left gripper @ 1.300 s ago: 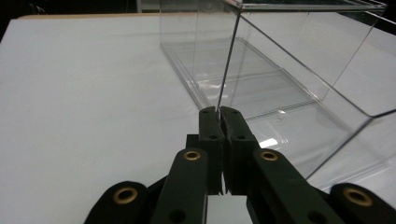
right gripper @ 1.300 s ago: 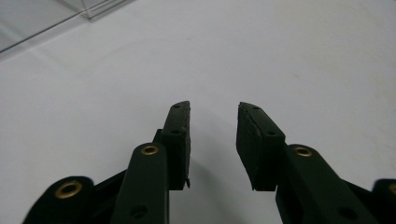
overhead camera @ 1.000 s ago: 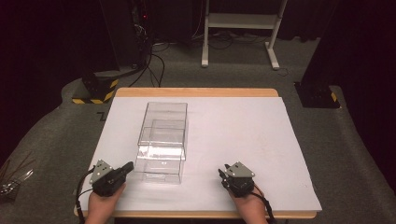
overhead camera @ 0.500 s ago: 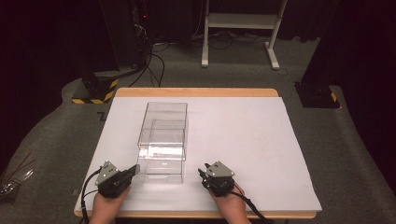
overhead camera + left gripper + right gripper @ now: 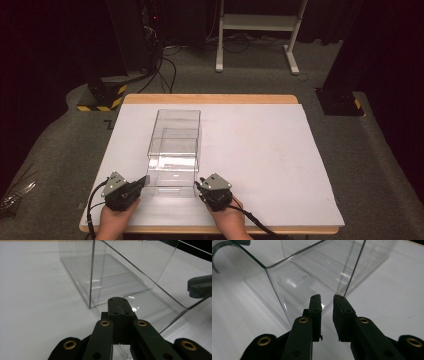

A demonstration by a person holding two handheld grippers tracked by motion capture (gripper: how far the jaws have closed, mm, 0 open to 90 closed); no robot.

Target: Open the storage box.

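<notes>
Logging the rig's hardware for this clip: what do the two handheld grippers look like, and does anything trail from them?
Both are black two-fingered tools. The left gripper and the right gripper each carry a grey three-cornered plate on top, and a black cable trails from each toward the table's near edge. In the gripper views the fingers are flat black bars on linkage arms with brass-coloured pivot bushings. No sleeves are visible.

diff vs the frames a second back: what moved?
Right claw slid left across the table to the clear box's near right corner, jaws just closing, a gap showing. Left claw shifted slightly right to the near left corner, shut. Box and white mat unchanged.
</notes>
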